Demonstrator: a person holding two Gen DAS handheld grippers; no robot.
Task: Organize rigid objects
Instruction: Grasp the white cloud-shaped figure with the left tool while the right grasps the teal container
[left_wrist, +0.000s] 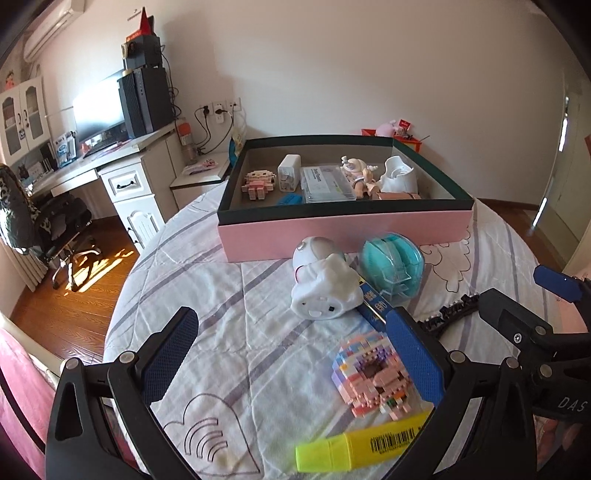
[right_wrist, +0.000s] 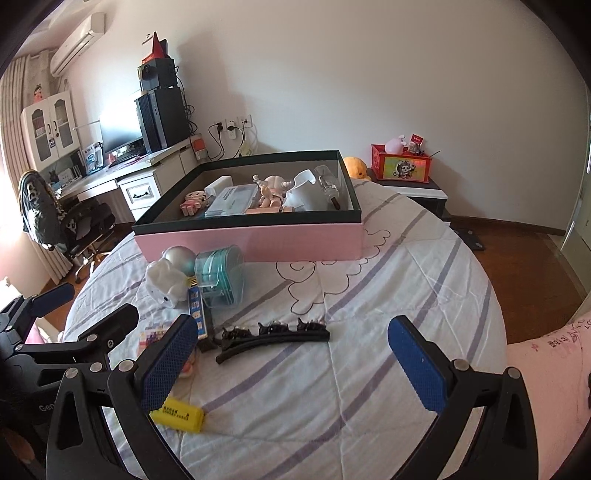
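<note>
Two open grippers over a bed of toys

The left gripper (left_wrist: 295, 354) is wide open, holding nothing, above the block toy (left_wrist: 369, 376) and marker (left_wrist: 354, 445). The right gripper (right_wrist: 291, 354) gapes empty near the hair clip (right_wrist: 273, 338). The box (right_wrist: 255, 240) sits behind them.

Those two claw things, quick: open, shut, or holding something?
Left gripper: open, holding nothing.
Right gripper: open, holding nothing.
</note>
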